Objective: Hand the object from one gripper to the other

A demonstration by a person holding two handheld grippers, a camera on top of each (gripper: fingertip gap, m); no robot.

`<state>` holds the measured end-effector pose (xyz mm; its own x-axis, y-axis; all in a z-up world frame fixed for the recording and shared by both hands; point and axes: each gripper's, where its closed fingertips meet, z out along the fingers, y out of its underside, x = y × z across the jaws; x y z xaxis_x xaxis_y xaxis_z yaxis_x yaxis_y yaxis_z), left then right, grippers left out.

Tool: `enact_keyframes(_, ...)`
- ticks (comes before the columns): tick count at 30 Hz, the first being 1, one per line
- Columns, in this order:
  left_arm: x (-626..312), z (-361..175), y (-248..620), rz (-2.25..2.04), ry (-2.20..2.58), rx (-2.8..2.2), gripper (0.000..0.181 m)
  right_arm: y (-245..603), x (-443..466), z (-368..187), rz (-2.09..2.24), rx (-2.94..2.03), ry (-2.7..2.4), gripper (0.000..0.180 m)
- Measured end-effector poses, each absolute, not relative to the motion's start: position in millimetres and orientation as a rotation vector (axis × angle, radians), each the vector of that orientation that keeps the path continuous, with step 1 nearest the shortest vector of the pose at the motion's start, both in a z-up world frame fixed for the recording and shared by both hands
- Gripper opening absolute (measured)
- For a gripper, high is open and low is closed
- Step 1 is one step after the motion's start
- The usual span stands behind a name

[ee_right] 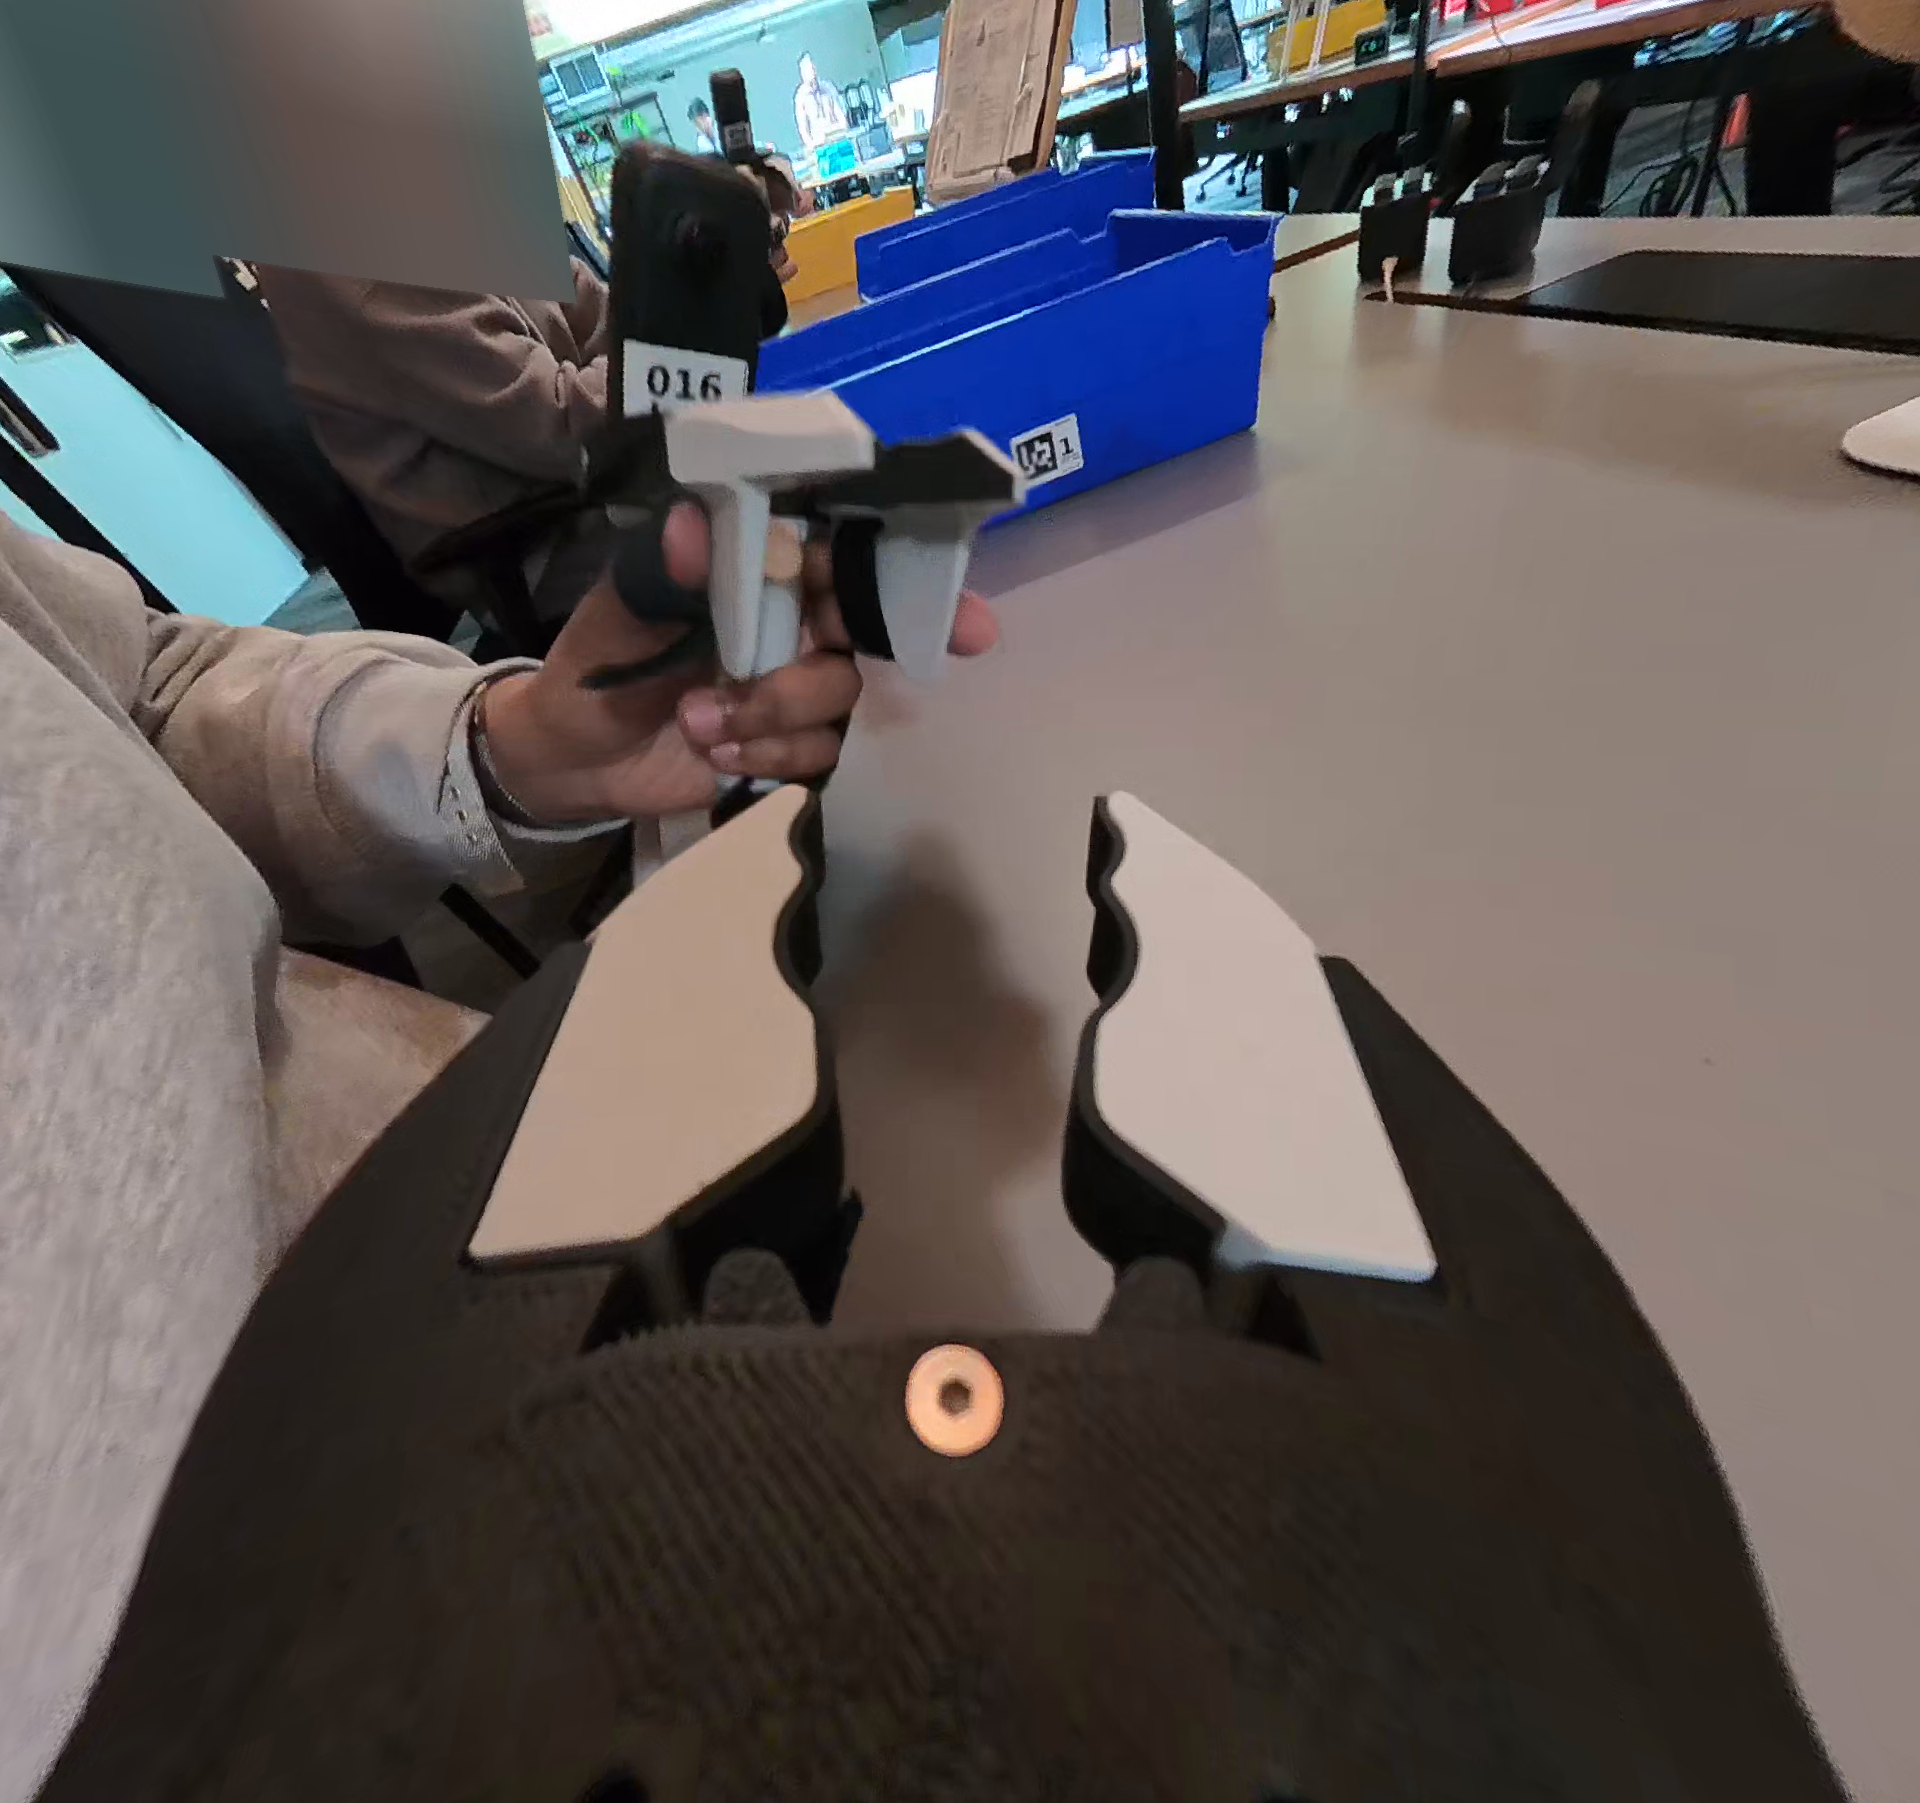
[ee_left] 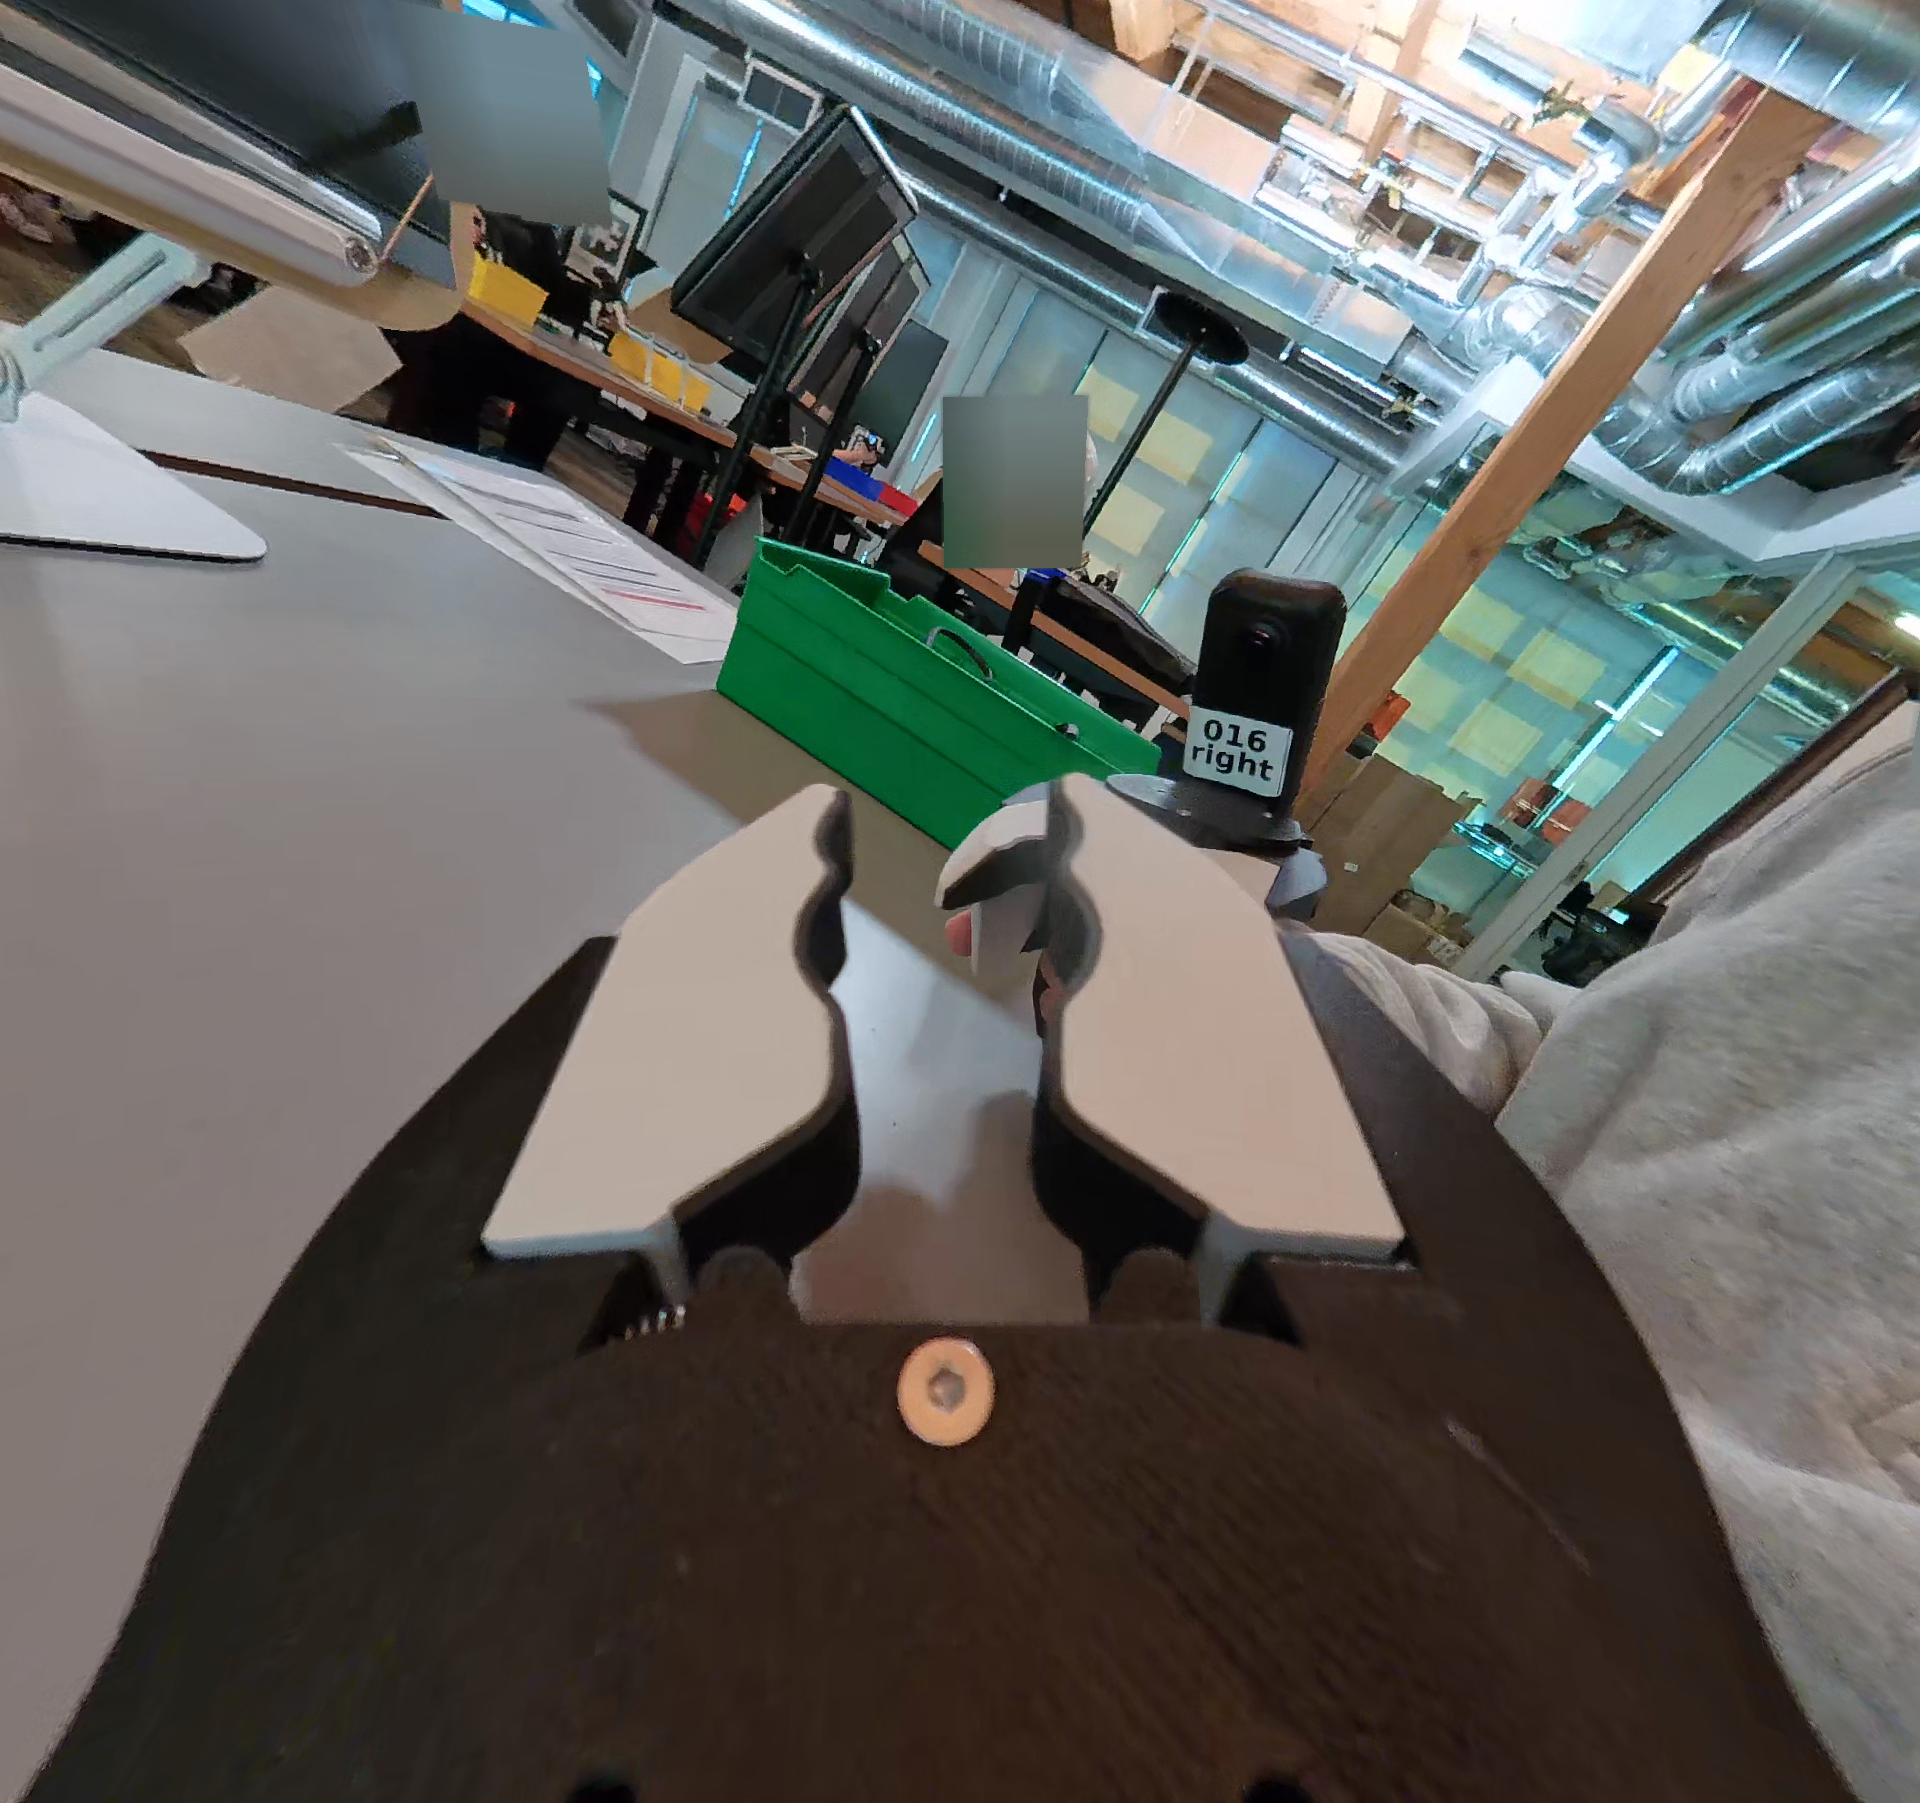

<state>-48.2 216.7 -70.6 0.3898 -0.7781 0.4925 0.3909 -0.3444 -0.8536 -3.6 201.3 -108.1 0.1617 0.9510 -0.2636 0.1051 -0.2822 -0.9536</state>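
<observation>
We see no object between either tool's fingers. Our left tool (ee_left: 940, 854) hangs open over the grey desk (ee_left: 312, 818), our right tool (ee_right: 954, 854) likewise gaping, nothing gripped. A green bin (ee_left: 883, 693) sits near the desk's far edge; a blue bin (ee_right: 1060, 351) carries a small printed tag. Bare desk spreads between them beneath ceiling ducts (ee_left: 935, 39).

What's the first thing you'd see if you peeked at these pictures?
Probably the bright bins: a green bin sits on the grey table ahead of the left tongs, and a blue bin sits beyond the right tongs. Both tongs are open with nothing between them. A hand holds the other tool up at the table's left edge.
</observation>
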Motion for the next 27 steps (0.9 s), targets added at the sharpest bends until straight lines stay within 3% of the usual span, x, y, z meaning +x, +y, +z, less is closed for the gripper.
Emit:
enact_keyframes(3,-68,-43,208,-1.224,0.429,-1.353,0.025,201,-3,-111,1.192,-1.574,-1.069,0.047)
enact_keyframes(6,-144,3,220,-0.861,0.398,-1.316,0.024,200,1,-109,1.205,-1.572,-1.052,0.046)
enact_keyframes(9,-254,20,240,-0.548,0.209,-1.536,0.035,203,6,-106,1.226,-1.570,-1.021,0.046)
enact_keyframes(11,-316,-1,240,-0.441,0.091,-1.764,0.046,206,8,-106,1.248,-1.577,-0.999,0.046)
enact_keyframes(12,-347,-18,237,-0.341,0.038,-1.855,0.039,207,8,-106,1.265,-1.582,-0.990,0.046)
enact_keyframes(16,-445,-80,217,0.214,-0.023,-2.030,0.039,208,10,-103,1.324,-1.591,-0.947,0.046)
enact_keyframes(19,-465,-121,208,0.473,0.134,-2.220,0.039,210,11,-101,1.332,-1.592,-0.927,0.046)
enact_keyframes(22,-463,-130,211,0.621,0.281,-2.256,0.036,211,10,-102,1.340,-1.599,-0.919,0.046)
enact_keyframes(27,-443,-146,216,0.471,0.311,-2.349,0.046,211,7,-105,1.341,-1.611,-0.927,0.046)
